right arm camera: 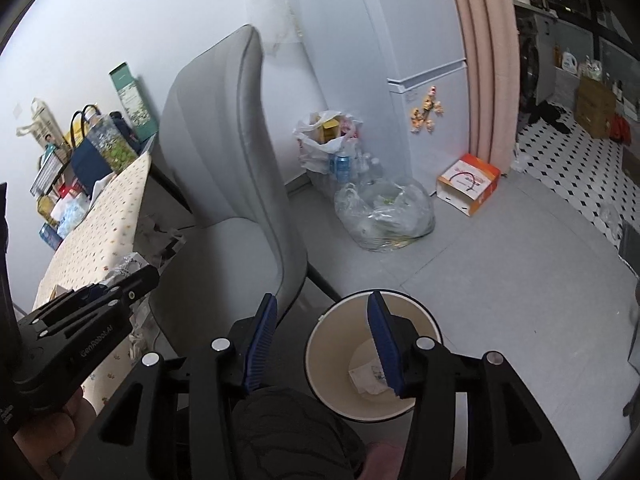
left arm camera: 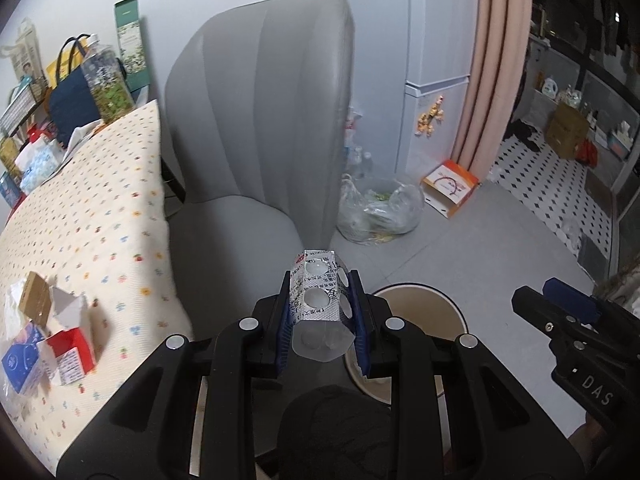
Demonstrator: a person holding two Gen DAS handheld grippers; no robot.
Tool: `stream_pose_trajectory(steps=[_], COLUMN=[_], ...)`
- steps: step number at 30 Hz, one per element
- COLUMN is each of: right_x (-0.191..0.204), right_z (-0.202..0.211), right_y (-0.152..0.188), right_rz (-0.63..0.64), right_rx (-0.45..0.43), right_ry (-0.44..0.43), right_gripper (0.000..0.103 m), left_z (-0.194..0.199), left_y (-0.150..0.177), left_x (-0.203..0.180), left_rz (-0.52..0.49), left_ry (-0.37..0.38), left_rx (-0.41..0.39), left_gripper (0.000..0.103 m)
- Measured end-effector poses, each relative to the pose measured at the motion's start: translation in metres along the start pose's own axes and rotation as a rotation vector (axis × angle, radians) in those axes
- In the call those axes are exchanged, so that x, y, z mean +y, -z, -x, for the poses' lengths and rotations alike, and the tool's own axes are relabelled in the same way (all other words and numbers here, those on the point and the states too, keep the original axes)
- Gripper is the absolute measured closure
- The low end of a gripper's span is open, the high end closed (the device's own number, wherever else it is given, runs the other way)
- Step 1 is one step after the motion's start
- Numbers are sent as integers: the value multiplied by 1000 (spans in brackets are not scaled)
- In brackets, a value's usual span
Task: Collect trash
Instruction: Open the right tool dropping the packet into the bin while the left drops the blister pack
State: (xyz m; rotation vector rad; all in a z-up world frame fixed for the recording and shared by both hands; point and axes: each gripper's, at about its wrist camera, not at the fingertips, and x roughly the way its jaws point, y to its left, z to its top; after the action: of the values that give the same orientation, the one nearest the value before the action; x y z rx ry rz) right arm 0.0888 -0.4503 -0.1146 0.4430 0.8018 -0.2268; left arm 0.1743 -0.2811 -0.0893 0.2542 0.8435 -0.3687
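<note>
The left gripper (left arm camera: 322, 312) pinches an empty pill blister pack (left arm camera: 318, 300) between its blue pads, jaws closed down to the width of the foil. The strip's long axis runs straight ahead along the fingers, its far end poking past the tips. The move in hand turns on one relation — the round wastebasket (left arm camera: 424, 292) stands on the floor just to the right of the pack and below it, its rim partly hidden behind the right-hand finger, so by my reading the pack is not yet over the opening and wants a short shift rightward before release.

The right gripper (right arm camera: 322, 340) is nearer the wastebasket (right arm camera: 320, 344); it hangs almost over the bin with jaws spread wide and nothing between them, and crumpled white paper (right arm camera: 366, 376) lies on the bin's bottom. That open gripper sits close to the drop path, a likely thing to clip.

To the left, the table with the flowered cloth (left arm camera: 100, 216) still carries torn cartons (left arm camera: 60, 344) — more to collect. A grey chair (left arm camera: 260, 120) stands straight ahead, with a clear plastic bag (left arm camera: 380, 212) on the floor beyond.
</note>
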Motion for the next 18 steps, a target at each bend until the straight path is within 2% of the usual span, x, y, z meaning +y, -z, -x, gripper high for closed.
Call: stream_pose_trajectory(steps=[6, 10, 11, 13, 14, 15, 16, 18], right_x=[-19, -29, -33, -39, -44, -46, -48, -48], right_z=[13, 26, 30, 36, 39, 41, 42, 45], right_y=[-1, 1, 1, 0, 0, 0, 0, 0], right_rz=[-34, -47, -52, -65, -77, -84, -88, -86], right_rx=[-15, -28, -34, -46, -56, -65, -73, -87], right_ry=[30, 63, 76, 104, 125, 143, 157, 170], right_gripper=[55, 47, 43, 36, 29, 25, 20, 16], left_z=[-9, -12, -12, -8, -5, -3, 1, 6], left_y=[-2, -3, -4, -4, -4, -5, -6, -8], left_x=[-27, -45, -48, -53, -53, -52, -50, -44], left_rz=[-39, -48, -53, -64, -66, -66, -63, -52], left_ry=[45, 89, 99, 113, 116, 117, 119, 110], left_rx=[18, 22, 23, 7, -5, -13, -23, -34], left_gripper=[77, 74, 66, 37, 31, 19, 15, 13])
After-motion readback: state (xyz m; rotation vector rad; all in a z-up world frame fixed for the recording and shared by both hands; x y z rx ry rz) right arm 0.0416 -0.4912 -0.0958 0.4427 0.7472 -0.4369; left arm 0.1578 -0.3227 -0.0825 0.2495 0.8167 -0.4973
